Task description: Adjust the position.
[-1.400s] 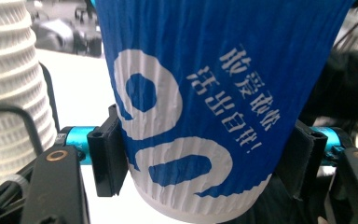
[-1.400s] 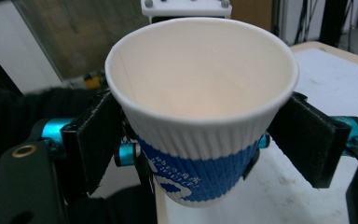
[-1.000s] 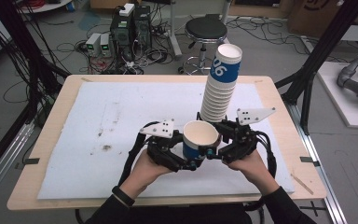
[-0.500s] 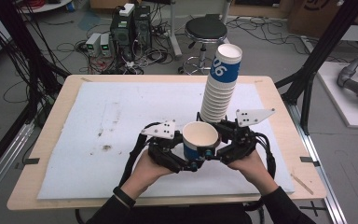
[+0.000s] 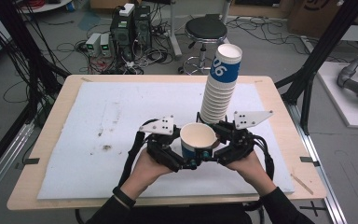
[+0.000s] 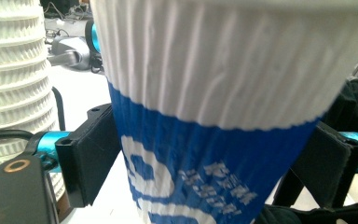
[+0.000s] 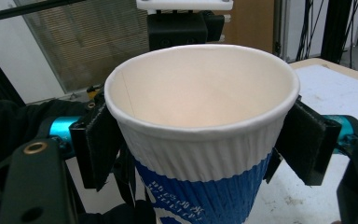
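While the right claw (image 5: pixel 213 150) has been closing in, its pads now pressed against the ribbed wall just under the rim of the cup (image 5: pixel 196 142), the left claw (image 5: pixel 190 160) has just been opening, and in the left gripper view its pads stand a little off the cup's blue band, released though the cup sits between them. My reading is a handover: the cup passes from left to right, so the left hand can soon draw away. The hands themselves sit where they were a second ago. The cup is upright and empty, held between the two claws at the near middle of the counter (image 5: pixel 51 140), just in front of the tall stack (image 5: pixel 220 88) of like cups. It is corrugated paper, white above, blue with white print below, cream inside, with a rolled rim.
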A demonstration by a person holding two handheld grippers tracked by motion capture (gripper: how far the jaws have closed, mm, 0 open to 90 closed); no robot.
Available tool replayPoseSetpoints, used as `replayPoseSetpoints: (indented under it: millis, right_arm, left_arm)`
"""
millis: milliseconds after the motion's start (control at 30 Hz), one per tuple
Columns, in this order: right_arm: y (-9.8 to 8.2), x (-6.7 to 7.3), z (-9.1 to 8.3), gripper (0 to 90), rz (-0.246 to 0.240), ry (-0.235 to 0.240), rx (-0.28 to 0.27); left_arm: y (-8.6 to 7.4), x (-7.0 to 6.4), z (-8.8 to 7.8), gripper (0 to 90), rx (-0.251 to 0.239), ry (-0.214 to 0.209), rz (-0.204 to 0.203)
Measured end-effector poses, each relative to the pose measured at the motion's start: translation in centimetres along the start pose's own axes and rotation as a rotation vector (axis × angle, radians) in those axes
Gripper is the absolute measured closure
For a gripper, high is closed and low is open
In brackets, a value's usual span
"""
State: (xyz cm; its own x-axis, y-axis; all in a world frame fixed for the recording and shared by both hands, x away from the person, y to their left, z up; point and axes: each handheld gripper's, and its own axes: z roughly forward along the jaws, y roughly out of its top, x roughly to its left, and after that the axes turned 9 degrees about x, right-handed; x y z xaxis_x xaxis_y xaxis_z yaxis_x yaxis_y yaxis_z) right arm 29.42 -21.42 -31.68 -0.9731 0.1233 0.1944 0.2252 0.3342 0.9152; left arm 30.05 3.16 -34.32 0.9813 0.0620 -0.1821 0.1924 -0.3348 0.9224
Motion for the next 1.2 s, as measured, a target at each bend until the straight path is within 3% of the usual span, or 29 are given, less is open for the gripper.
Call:
replayPoseSetpoints:
  millis: [333, 500, 933, 1200]
  right_arm:
    - [0.0, 0.1, 0.2, 22.2, 0.004, -0.007, 0.0]
    - [-0.1, 0.0, 0.1, 22.7, 0.003, -0.013, -0.005]
    - [0.0, 0.0, -0.2, 17.6, -0.004, -0.012, -0.001]
    - [-0.1, -0.1, -1.4, 17.6, -0.018, -0.051, -0.024]
  left_arm:
    - [0.0, 0.1, -0.2, 17.7, -0.018, 0.0, -0.004]
    - [0.1, 0.1, -0.3, 25.0, -0.023, -0.012, 0.008]
    - [0.1, 0.1, -0.6, 25.4, -0.018, -0.001, 0.012]
    - [0.3, 0.1, -1.8, 25.4, -0.029, 0.022, 0.02]
